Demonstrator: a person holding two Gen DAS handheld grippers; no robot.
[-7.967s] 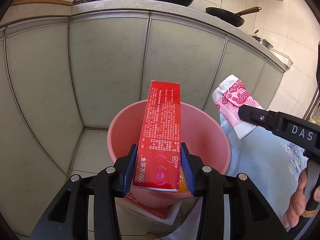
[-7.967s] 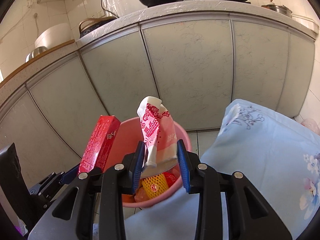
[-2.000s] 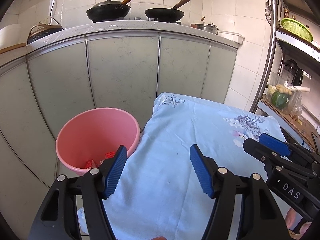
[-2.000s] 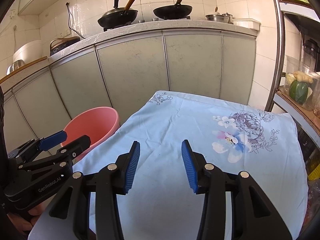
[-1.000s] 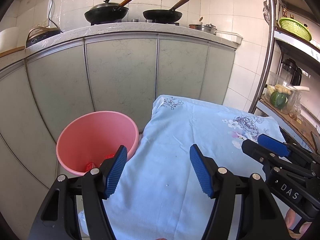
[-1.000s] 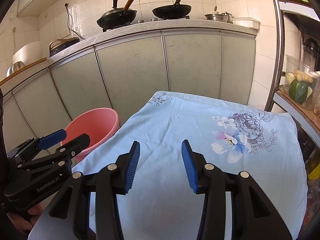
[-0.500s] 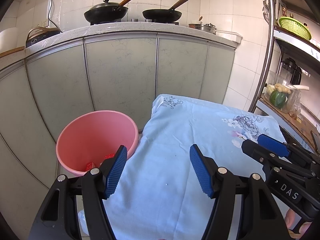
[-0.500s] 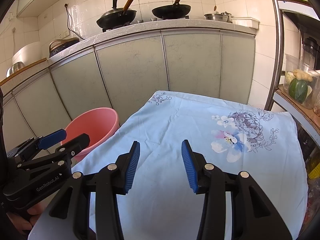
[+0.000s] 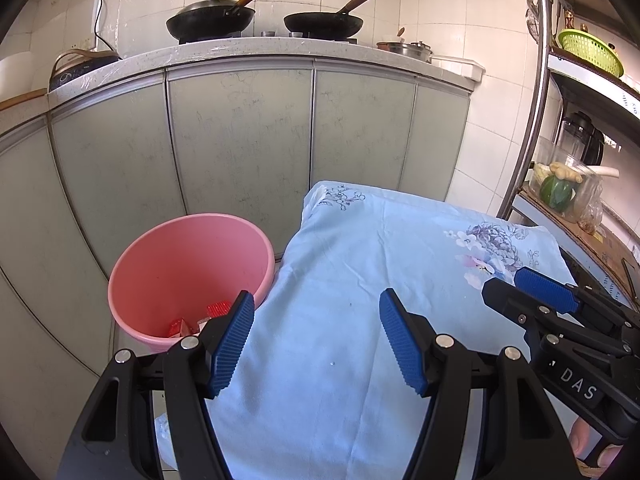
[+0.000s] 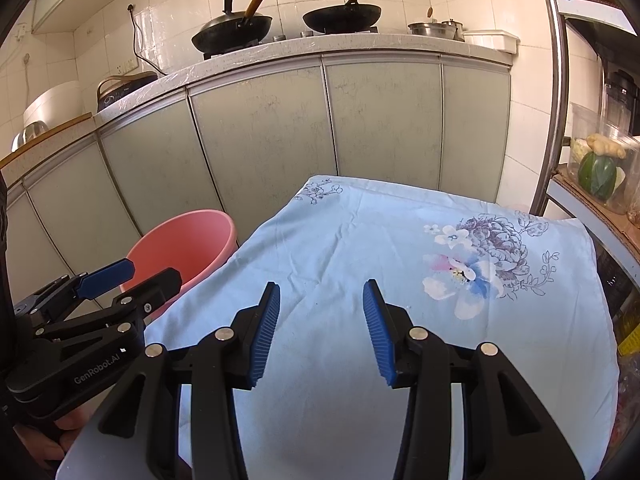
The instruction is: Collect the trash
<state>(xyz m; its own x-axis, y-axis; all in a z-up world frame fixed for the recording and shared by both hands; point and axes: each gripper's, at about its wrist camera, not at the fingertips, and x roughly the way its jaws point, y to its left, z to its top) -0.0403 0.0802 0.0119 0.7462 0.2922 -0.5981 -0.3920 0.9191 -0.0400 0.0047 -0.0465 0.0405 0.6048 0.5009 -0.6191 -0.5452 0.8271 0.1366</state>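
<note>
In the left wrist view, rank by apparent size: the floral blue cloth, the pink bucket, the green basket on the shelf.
1. Light blue floral cloth
2. Round pink plastic bucket
3. Green woven basket, smallest, though it sits farther away, so true size is unsure.

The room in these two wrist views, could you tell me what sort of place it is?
Most likely a home kitchen: two woks sit on a stove atop a tiled-wall counter, with cabinet doors below and vegetables on a side rack.

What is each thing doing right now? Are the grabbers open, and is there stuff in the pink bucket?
left gripper: open, holding nothing, over the cloth.
right gripper: open, holding nothing.
pink bucket: upright beside the table, red trash at the bottom.
blue flowered cloth: spread flat over the table, no trash showing on it.
cabinet doors: shut.
two woks: sitting on the stove.
</note>
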